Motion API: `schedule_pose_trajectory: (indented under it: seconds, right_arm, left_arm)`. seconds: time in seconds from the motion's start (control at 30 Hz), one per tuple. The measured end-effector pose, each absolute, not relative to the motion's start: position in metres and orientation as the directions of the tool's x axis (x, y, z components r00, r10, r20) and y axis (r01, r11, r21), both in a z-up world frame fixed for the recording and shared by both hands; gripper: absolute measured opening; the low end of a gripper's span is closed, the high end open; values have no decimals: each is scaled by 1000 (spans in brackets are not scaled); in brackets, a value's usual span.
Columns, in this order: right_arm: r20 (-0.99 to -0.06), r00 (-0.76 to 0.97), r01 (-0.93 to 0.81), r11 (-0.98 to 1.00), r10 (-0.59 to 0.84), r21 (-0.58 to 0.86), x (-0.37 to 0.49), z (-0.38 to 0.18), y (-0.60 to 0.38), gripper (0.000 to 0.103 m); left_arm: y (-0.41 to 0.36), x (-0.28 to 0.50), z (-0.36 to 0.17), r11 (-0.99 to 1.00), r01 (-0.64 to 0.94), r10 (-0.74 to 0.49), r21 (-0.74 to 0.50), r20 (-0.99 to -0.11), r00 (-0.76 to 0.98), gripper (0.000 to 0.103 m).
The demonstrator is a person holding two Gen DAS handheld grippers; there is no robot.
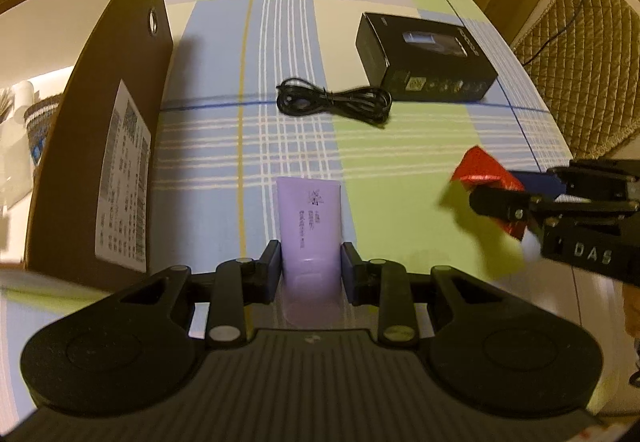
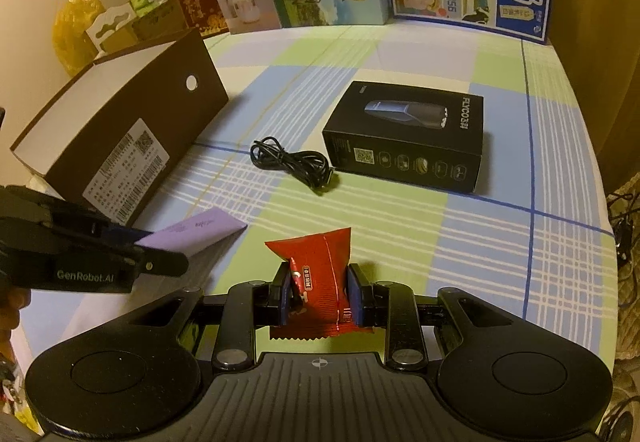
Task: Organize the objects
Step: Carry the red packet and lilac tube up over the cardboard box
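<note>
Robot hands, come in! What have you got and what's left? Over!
Left gripper shut on purple tube. Right gripper shut on red packet. Black cable, black box still out.

One purple tube (image 1: 310,217), one red packet (image 2: 316,262), one black cable (image 2: 292,161), one black box (image 2: 408,133), one brown box (image 2: 120,113).

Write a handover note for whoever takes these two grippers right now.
Left gripper: shut on the purple tube, beside the brown box.
Right gripper: shut on the red packet, held over the table.
On the table: black cable and black shaver box, both loose.
Done: tube and packet picked up.
Left: place both, probably in the brown box, then the cable and shaver box.
</note>
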State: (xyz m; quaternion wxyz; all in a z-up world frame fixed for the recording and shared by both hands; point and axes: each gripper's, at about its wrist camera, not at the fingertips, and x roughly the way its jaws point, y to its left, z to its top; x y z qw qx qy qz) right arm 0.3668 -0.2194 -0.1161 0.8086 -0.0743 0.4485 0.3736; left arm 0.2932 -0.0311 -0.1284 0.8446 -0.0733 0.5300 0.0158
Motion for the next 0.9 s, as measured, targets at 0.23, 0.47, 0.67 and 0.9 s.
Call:
schedule_pose_trajectory:
  seconds: [0.23,0.47,0.67,0.9]
  right_arm:
    - [-784,316,-652,723,534,229,356,-117,-228,25]
    - [-790,323,-629,742,521,232,349,-118,-237,26]
    - [-786,330,-623,746,522,234,344,-116,-241,26]
    - [-777,338,-628,742,531,235,341,-111,-236,26]
  left_arm:
    - [-35,289,-144,993,-92,-36,-79,-917,397,27]
    - [-42,295,-145,997,-71,-8,-41,-915,404,28]
    - [-41,289,-141,996,-64,-23,-55,-909,417,27]
    - [-39,281,-122,996,-56,-35,-68,-888,459,27]
